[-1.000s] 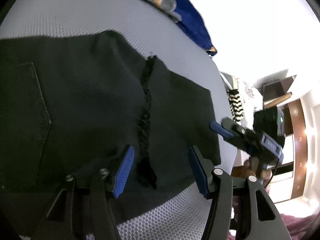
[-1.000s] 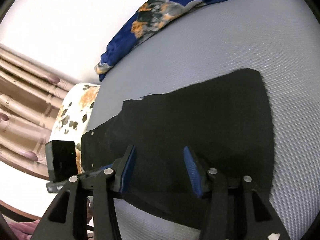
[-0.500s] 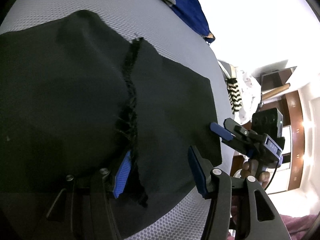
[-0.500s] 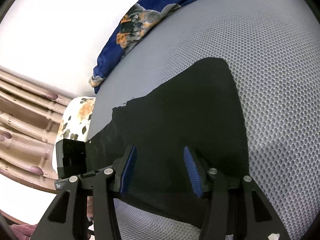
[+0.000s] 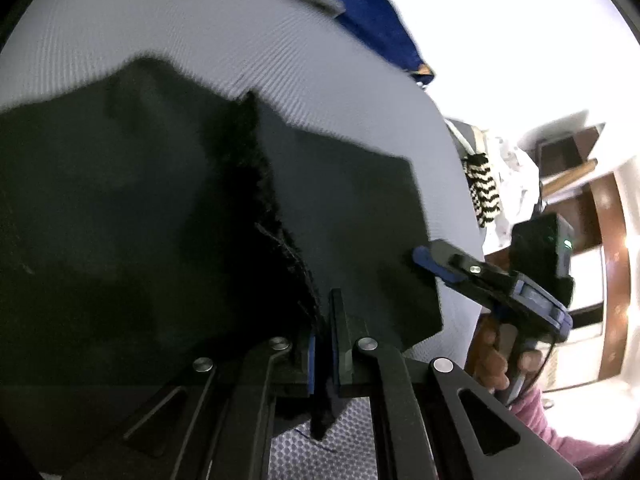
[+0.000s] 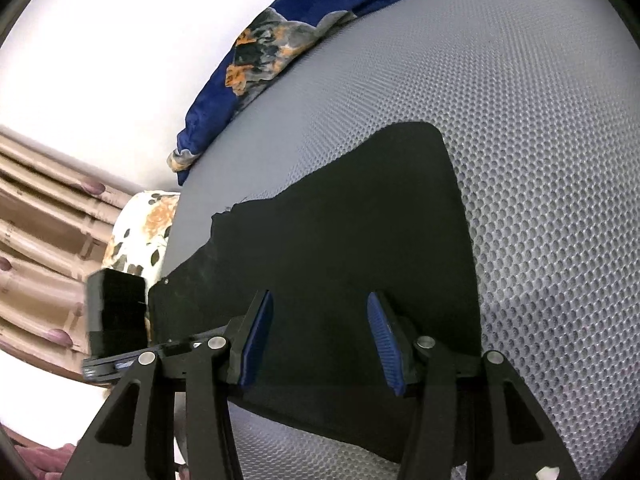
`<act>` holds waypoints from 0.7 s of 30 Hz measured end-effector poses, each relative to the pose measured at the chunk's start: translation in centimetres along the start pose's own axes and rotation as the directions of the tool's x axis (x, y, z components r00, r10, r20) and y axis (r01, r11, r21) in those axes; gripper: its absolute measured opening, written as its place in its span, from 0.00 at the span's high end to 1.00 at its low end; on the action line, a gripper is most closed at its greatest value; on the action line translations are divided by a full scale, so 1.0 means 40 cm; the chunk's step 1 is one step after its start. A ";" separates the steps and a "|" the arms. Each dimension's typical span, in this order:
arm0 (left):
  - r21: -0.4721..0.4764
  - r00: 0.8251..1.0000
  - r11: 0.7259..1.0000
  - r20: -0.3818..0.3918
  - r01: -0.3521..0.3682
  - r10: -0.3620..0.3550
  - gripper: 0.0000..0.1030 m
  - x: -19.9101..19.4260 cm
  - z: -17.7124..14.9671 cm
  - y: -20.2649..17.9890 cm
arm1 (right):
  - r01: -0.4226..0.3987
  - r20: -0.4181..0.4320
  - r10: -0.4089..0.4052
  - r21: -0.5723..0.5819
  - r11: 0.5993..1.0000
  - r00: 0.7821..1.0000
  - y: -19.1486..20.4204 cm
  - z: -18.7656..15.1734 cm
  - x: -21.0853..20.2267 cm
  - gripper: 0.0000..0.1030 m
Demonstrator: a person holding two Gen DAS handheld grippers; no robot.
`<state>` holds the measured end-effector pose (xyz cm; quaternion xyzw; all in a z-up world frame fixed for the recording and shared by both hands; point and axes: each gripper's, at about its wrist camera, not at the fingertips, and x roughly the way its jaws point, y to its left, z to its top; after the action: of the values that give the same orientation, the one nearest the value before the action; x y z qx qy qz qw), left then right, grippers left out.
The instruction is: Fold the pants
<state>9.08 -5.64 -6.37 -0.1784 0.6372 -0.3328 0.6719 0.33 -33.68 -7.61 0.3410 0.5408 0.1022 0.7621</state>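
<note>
Pants [image 5: 140,220] lie flat on the bed [image 6: 540,140], filling lower centre. Left gripper [image 5: 322,344] has just closed, fingers clamped on the frayed hem. Right gripper [image 6: 320,340] straddles the near edge, fingers apart, gripping nothing.

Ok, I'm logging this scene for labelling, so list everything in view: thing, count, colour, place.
pants: one, black, flat on the mattress.
mattress: one, grey mesh, under the pants.
cloth: one, blue with orange print, far edge of the mattress.
pillow: one, white floral, beside the mattress.
striped fabric: one, black-and-white, off the mattress.
left gripper: black, blue pads, just closed on the pants' frayed edge.
right gripper: open over the pants.
hand: one, pink sleeve, holding the right gripper.
</note>
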 end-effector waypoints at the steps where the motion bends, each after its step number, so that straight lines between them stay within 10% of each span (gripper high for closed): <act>1: 0.013 1.000 1.000 0.004 -0.005 0.005 0.95 -0.015 0.004 -0.006 | 0.002 -0.001 -0.002 0.001 1.000 1.000 0.002 0.001 0.002 0.54; 9: -0.023 0.992 0.992 -0.026 -0.124 0.123 0.95 -0.064 -0.023 0.116 | 0.047 -0.014 -0.047 -0.052 0.998 0.999 0.037 -0.008 0.031 0.54; 15: 0.009 0.982 0.982 -0.018 -0.189 0.189 0.93 -0.052 -0.051 0.132 | 0.217 -0.035 -0.229 -0.200 0.955 0.973 0.079 -0.037 0.077 0.56; 21: 0.146 0.897 0.891 0.185 -0.430 0.402 0.82 -0.111 -0.035 0.048 | 0.334 0.063 -0.332 -0.314 0.889 0.941 0.146 -0.009 0.067 0.55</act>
<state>8.26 -1.01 -4.54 0.0007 0.5751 -0.2236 0.7869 2.31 -27.77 -6.04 0.1156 0.5644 0.0550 0.8155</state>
